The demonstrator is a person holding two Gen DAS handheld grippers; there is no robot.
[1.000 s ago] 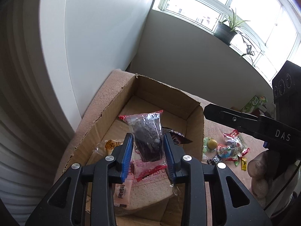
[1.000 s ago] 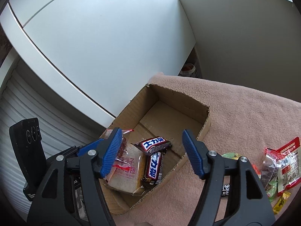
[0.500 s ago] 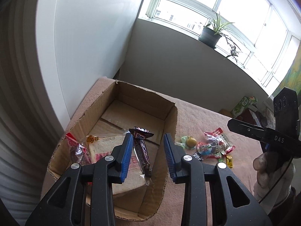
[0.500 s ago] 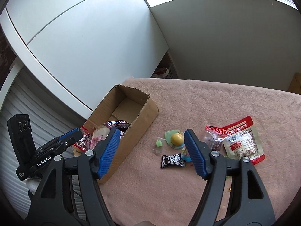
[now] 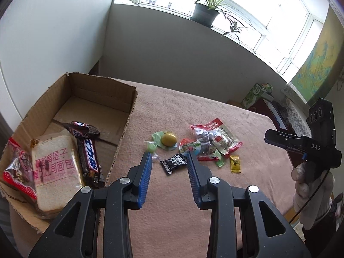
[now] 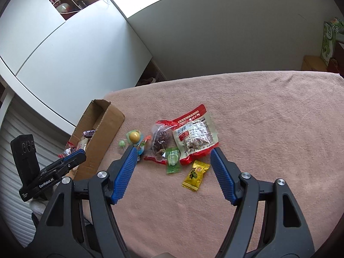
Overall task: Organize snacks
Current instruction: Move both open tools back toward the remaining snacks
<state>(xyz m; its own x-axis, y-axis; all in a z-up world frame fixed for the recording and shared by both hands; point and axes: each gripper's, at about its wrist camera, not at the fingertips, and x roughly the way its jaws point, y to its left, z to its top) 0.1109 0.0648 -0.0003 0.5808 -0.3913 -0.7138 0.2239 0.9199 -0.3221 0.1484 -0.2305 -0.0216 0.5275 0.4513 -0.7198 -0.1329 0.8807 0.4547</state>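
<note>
A cardboard box (image 5: 126, 116) stands at the left of the pink-covered table (image 5: 193, 111). It holds a bread pack (image 5: 53, 169), chocolate bars (image 5: 88, 157) and a red-edged snack bag (image 5: 15, 169). A pile of loose snacks lies right of it: a yellow ball sweet (image 5: 169, 139), a black candy (image 5: 173, 163), a red and white pouch (image 6: 194, 135), a green candy (image 6: 173, 160), a yellow candy (image 6: 195, 175). My left gripper (image 5: 169, 157) is open and empty above the black candy. My right gripper (image 6: 173, 149) is open and empty over the pile.
The box also shows in the right wrist view (image 6: 101, 137). A white cabinet (image 6: 64, 49) stands behind the table. A potted plant (image 5: 204, 15) sits on the windowsill. A green carton (image 5: 255, 94) stands beyond the table's far right edge.
My left gripper let go of the red-edged bag into the box, opened, and swung right to the pile. My right gripper also moved right from the box to the pile.
</note>
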